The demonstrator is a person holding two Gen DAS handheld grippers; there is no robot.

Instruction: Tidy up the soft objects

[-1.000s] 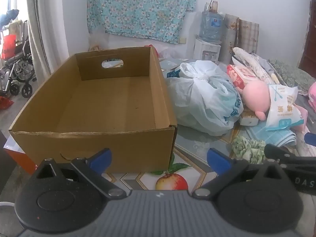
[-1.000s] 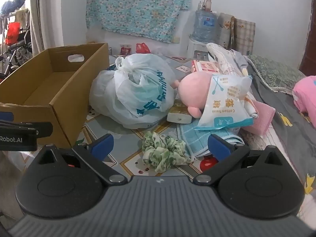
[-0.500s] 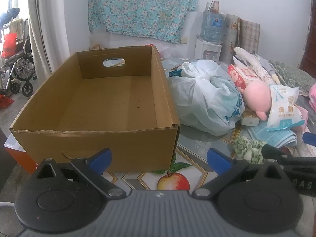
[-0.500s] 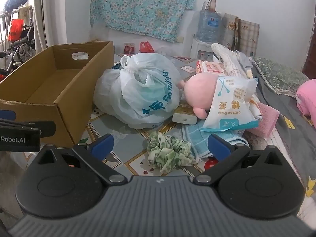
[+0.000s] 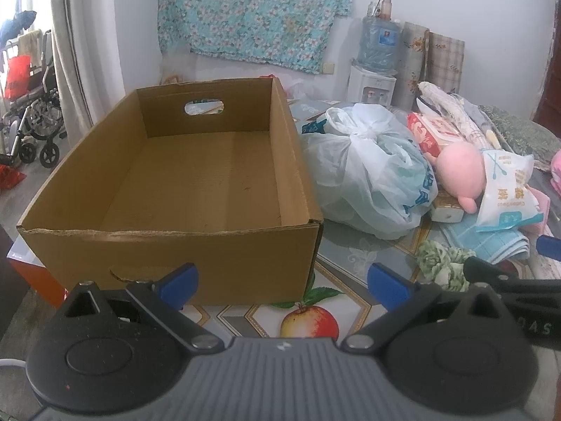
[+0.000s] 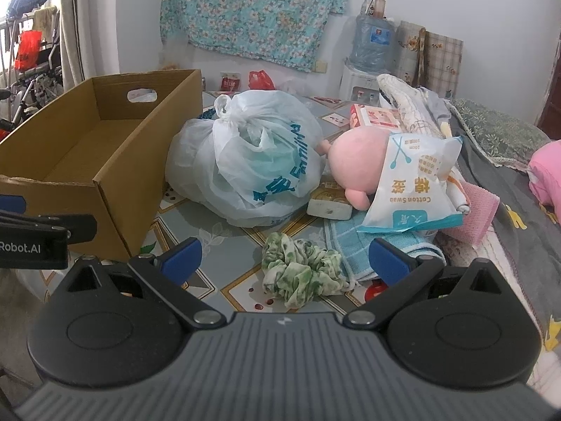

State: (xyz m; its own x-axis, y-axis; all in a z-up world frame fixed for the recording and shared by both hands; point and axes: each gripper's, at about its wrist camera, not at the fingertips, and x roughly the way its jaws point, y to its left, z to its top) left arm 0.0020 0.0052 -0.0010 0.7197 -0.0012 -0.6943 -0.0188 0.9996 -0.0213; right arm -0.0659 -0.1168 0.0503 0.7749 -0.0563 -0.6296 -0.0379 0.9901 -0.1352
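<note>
An empty cardboard box (image 5: pixel 196 182) (image 6: pixel 105 147) stands on the patterned table at the left. My left gripper (image 5: pixel 282 285) is open just before its near wall. My right gripper (image 6: pixel 284 259) is open, and a green floral scrunchie (image 6: pixel 301 273) (image 5: pixel 443 263) lies between and just beyond its blue fingertips. Behind it sit a tied white plastic bag (image 6: pixel 252 161) (image 5: pixel 368 172), a pink plush toy (image 6: pixel 354 161) (image 5: pixel 461 172), a cotton swab packet (image 6: pixel 413 182), a blue towel (image 6: pixel 350 242) and a pink cloth (image 6: pixel 473 210).
A tissue box (image 6: pixel 375 115) and white bundle lie further back. A water dispenser (image 6: pixel 364 66) stands at the wall under a floral cloth. A wheelchair (image 5: pixel 31 119) is at the far left. A dark quilt (image 6: pixel 519 217) covers the right side.
Both grippers have edged forward and slightly right; the scrunchie now sits closer between the right fingertips. Both stay open.
</note>
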